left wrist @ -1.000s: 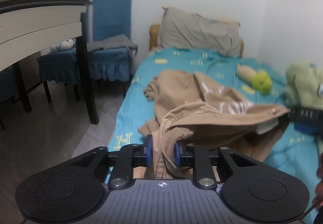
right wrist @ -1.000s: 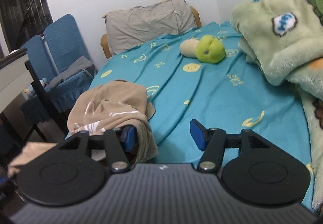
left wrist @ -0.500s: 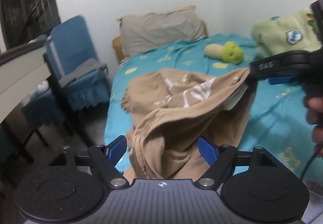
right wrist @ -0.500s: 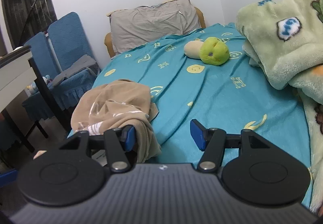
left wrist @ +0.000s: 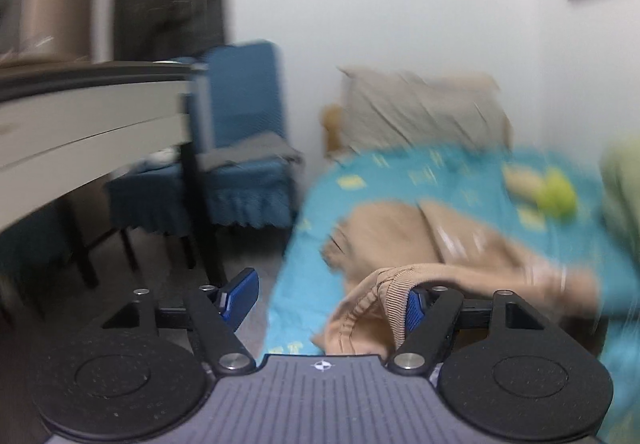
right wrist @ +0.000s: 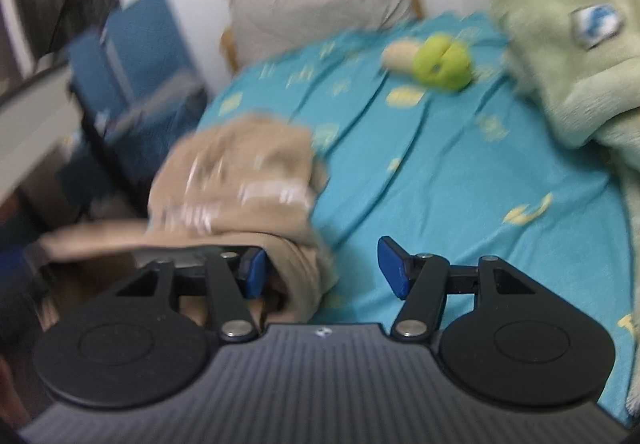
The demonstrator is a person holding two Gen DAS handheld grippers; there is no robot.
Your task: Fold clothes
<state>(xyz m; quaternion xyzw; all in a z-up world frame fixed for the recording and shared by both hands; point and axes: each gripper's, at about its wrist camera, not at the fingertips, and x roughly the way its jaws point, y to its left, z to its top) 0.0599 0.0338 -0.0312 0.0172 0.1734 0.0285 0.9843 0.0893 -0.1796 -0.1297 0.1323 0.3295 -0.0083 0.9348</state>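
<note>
Left wrist view: the left gripper (left wrist: 332, 298) has its jaws wide apart and narrowing slightly. The ribbed hem of the tan garment (left wrist: 400, 244) drapes over its right pad without being pinched, likely snagged there. The rest lies bunched near the edge of the bed (left wrist: 440, 171).

Right wrist view: the right gripper (right wrist: 324, 270) is spread and opening. A fold of the garment (right wrist: 240, 179) sits just beside its left pad, so neither of the 2 grippers clamps it.
</note>
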